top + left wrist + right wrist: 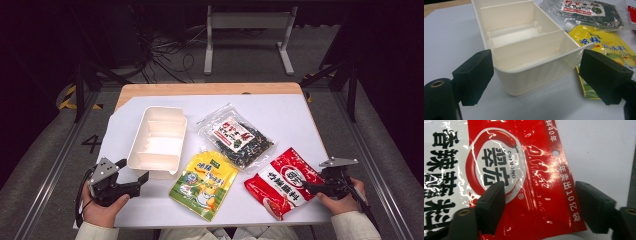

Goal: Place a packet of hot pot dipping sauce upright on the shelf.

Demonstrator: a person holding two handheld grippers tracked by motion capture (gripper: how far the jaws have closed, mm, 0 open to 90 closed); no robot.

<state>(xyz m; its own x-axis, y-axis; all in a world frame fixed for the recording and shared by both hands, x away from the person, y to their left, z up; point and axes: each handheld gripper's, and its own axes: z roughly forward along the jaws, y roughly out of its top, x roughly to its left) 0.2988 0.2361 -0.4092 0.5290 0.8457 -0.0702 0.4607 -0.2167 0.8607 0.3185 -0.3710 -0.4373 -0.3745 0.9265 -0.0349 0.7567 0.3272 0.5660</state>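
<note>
From the high view, one white-covered tabletop (280,115) with a wooden far edge carries four things: a cream plastic divided tray (157,140), a clear bag of dark dried greens with a red-and-white label (235,136), a yellow spouted pouch with a cartoon figure (204,184) and a red and white glossy sachet (282,181). The sachet lies at the near right, its near end close to the tabletop's front edge, with bare white surface beyond it toward the far right corner. The left gripper (142,180) sits at the tray's near end, the right gripper (306,187) at the sachet's right edge. In the left gripper view the jaws stand wide, one on each side of the tray's (529,75) near end without touching it; three compartments can be counted, and the yellow pouch (604,45) lies just beside, printed in blue characters I cannot read. In the right gripper view the sachet (524,177) reads "CUIHONG" in an oval logo, with large black characters at the left and "40" and "10" in a white line along the side. The jaws straddle its red edge strip, fairly wide and not pressing it.
</note>
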